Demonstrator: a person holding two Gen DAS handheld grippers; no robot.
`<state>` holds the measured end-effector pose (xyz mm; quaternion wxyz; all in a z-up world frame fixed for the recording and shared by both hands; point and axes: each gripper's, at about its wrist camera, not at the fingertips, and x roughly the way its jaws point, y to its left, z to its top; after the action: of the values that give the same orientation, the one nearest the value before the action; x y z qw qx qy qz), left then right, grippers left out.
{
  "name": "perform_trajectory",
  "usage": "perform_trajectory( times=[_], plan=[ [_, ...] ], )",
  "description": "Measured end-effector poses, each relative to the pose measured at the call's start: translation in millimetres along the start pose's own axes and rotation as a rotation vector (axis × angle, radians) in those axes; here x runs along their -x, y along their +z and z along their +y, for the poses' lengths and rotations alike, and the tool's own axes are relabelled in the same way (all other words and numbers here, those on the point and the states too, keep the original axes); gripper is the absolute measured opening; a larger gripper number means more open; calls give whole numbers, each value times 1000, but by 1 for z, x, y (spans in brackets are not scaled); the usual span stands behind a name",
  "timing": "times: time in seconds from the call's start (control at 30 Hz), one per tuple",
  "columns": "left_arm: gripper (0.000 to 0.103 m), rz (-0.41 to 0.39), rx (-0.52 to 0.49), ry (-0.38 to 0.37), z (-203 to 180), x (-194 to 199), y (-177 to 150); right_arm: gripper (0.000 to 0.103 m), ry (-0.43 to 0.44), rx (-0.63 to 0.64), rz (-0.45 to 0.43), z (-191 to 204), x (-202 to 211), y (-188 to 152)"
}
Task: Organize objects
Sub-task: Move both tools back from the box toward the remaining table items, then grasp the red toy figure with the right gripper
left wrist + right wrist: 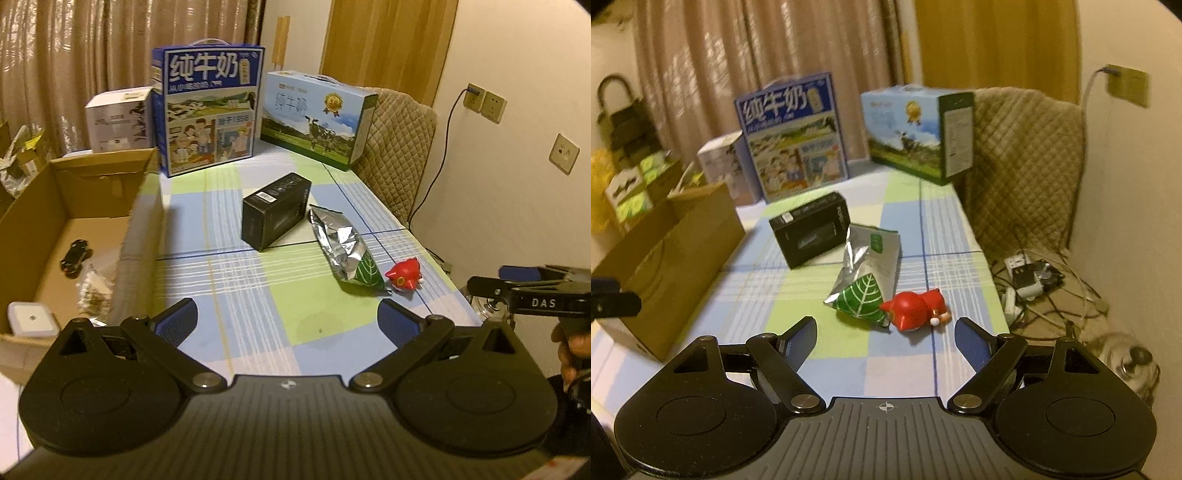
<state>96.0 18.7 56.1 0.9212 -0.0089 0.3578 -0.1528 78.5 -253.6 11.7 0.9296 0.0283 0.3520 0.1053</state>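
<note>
On the checked tablecloth lie a black box [275, 210] [812, 229], a silver and green foil pouch [345, 245] [868, 273] and a red toy figure [404, 275] [918, 306]. My left gripper [288, 317] hovers open over the cloth, short of all three. My right gripper [886, 332] is open too, with the red toy just beyond its fingertips. The open cardboard box [140, 221] [676, 258] at the left holds a black toy car [75, 254], a small clear bag [94, 291] and a white square item [31, 319].
Two milk cartons [208, 110] [317, 118] and a white box [118, 118] stand at the table's far end. A quilted chair [1023, 162] is at the right, with cables and a power strip [1027, 280] on the floor. A glass jar [1126, 362] sits beside the table.
</note>
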Motion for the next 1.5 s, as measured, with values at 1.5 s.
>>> perform_trajectory(
  times=[1.5],
  plan=[
    [102, 104, 33, -94, -11, -141, 11, 64, 123, 147, 194, -55, -165, 13]
  ],
)
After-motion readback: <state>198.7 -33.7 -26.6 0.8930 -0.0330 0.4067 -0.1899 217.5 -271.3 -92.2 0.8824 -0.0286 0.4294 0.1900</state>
